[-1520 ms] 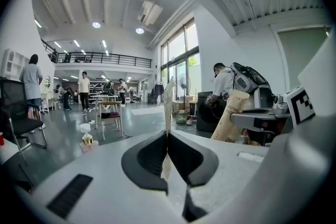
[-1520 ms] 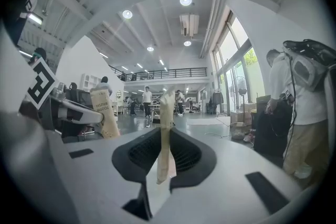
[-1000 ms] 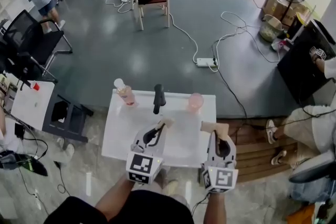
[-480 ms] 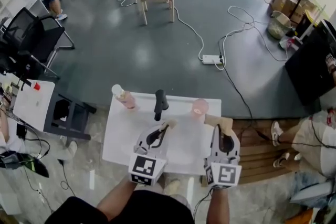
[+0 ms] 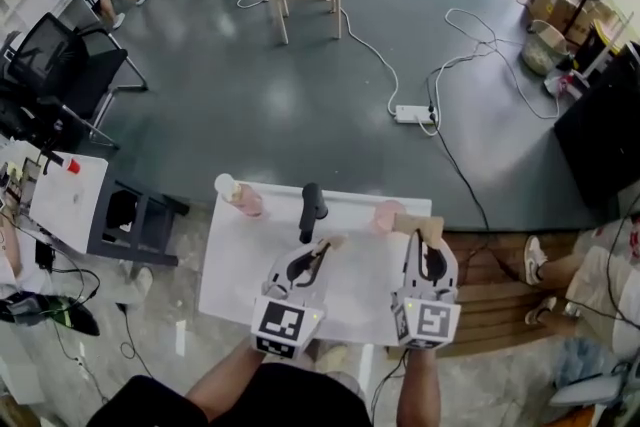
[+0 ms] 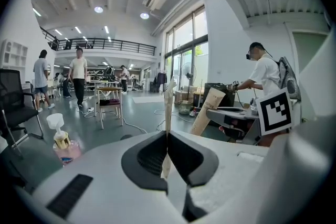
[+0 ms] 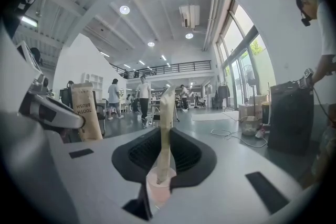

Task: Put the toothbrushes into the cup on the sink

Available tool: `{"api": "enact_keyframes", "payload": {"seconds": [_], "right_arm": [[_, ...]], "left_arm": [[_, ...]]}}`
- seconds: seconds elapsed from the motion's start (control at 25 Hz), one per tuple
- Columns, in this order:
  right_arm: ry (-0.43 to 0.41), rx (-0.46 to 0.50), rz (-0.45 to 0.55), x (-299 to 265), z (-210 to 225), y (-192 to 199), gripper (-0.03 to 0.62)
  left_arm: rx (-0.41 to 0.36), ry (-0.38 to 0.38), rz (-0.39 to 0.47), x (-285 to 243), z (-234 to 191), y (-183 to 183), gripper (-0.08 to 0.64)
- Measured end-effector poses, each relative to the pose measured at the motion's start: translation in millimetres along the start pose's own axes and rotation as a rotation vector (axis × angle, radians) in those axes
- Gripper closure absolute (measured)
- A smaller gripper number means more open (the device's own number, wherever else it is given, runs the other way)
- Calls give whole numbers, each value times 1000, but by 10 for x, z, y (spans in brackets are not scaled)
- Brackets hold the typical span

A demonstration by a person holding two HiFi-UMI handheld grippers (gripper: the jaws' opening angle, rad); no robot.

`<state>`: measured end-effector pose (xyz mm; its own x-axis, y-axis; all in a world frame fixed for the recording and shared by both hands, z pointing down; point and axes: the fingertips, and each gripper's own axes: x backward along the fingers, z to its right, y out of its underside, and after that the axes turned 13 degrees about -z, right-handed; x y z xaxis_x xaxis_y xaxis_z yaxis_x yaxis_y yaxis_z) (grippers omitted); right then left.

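A: Head view first. Where did the task's things stand?

B: Cup (image 5: 385, 214) stood at the back right of the sink (image 5: 240, 265), right of the tap (image 5: 312, 209); soap bottle (image 5: 240, 198) at back left. Both brushes were off the sink, carried in the air. Left gripper (image 5: 320, 248) reached forward over the middle of the basin, the paper-wrapped left toothbrush (image 5: 331, 239) sticking out of its tip. Right gripper (image 5: 425, 240) was held further right, its right toothbrush (image 5: 412, 224) just beside the cup.

A: Left gripper view?

B: Jaws pressed together on the thin wrapper. They pinched the left toothbrush (image 6: 168, 105) low down, so most of it rose upright above them. Gripper pointed slightly downward; soap bottle (image 6: 60, 140) off to its left.

A: Right gripper view?

B: Jaws narrowly apart, clamped on the right toothbrush (image 7: 165, 128) near its lower end; brush roughly upright, a little tilted. Cup (image 7: 157, 189) showed directly under the jaws, with the brush's bottom end over or just inside its mouth; could not tell which. Gripper nearly level.

A: Why that hold?

B: My reading: a low pinch with the brush upright lets it drop end-first into the cup. Right one looked set to go first, left one next
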<state>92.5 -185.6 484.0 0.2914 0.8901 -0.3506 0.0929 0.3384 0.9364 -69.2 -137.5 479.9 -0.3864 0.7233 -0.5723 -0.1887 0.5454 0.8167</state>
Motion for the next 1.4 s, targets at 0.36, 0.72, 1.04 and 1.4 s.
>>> {"api": "enact_keyframes", "payload": {"seconds": [0.36,0.72,1.04,1.4], "right_arm": [[9,-14,-90,-423,40,248,538],[5,-15,-170,-748,77,615,538],[4,-24,-196,-888,87,787,538],[7,-30,-182,-915,99,787,533]], "left_arm": [[4,21,-28,-229,-76,-2,555],[19,30,-60,-440,-179,45,555],[14,28,-71,-547,-228,95,555],[21,23,-80,-581,-252,138,555]]}}
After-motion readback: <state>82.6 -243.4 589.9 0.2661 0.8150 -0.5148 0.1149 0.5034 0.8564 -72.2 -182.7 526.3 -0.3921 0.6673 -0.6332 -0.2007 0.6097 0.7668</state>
